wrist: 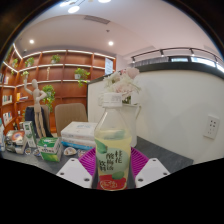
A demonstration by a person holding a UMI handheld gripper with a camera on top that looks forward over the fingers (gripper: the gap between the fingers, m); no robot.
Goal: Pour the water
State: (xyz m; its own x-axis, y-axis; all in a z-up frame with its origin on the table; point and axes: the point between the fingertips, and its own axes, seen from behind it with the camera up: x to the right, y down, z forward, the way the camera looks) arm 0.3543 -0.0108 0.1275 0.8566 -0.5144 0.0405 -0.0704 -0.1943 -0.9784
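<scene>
A clear plastic bottle (113,150) of pale yellow-green drink stands upright between my fingers, with a white and green label and a red band at its base. Both purple pads (88,162) press against its sides, so my gripper (113,172) is shut on it. The bottle is lifted above the table, and its neck reaches up in front of a bunch of pale flowers (124,82). No cup or glass is visible.
A white box (78,131) sits on the table (170,158) just behind the bottle. Green packets and small items (40,147) lie further left. Wooden shelves (60,75) line the back wall. A white partition with a socket (211,126) stands to the right.
</scene>
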